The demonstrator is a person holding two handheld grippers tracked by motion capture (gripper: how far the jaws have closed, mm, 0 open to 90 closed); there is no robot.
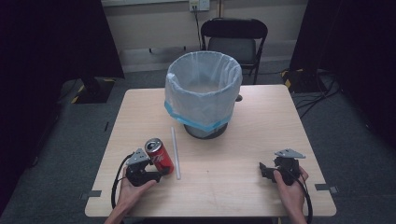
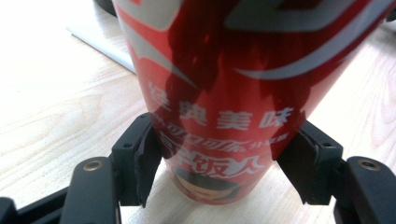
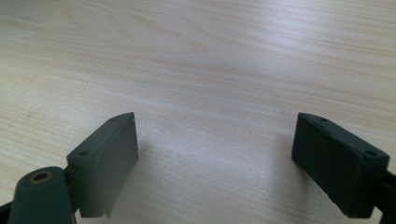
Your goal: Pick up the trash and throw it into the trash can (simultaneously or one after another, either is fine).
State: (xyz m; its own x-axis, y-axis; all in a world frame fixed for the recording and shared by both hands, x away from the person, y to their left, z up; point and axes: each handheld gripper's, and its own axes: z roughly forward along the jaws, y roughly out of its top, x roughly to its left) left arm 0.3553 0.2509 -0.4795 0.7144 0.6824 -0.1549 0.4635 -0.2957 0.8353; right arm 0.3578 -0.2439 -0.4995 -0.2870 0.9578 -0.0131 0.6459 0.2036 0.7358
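Observation:
A red soda can [image 1: 159, 156] with white lettering stands near the table's front left. My left gripper [image 1: 160, 172] is shut on the can [image 2: 219, 93], one black pad [image 2: 147, 161] pressed on each side of its lower part. A white straw [image 1: 175, 153] lies flat just right of the can, and a piece of the straw [image 2: 100, 44] shows behind the can. My right gripper [image 1: 265, 171] rests at the front right, held in a hand. In its own view this right gripper [image 3: 215, 154] is open over bare wood, with nothing between its pads.
A bin [image 1: 201, 100] lined with a pale bag and banded in blue tape stands at the back middle of the wooden table [image 1: 233, 186]. A black folding chair [image 1: 236, 39] is behind the table. Cables lie on the floor at right.

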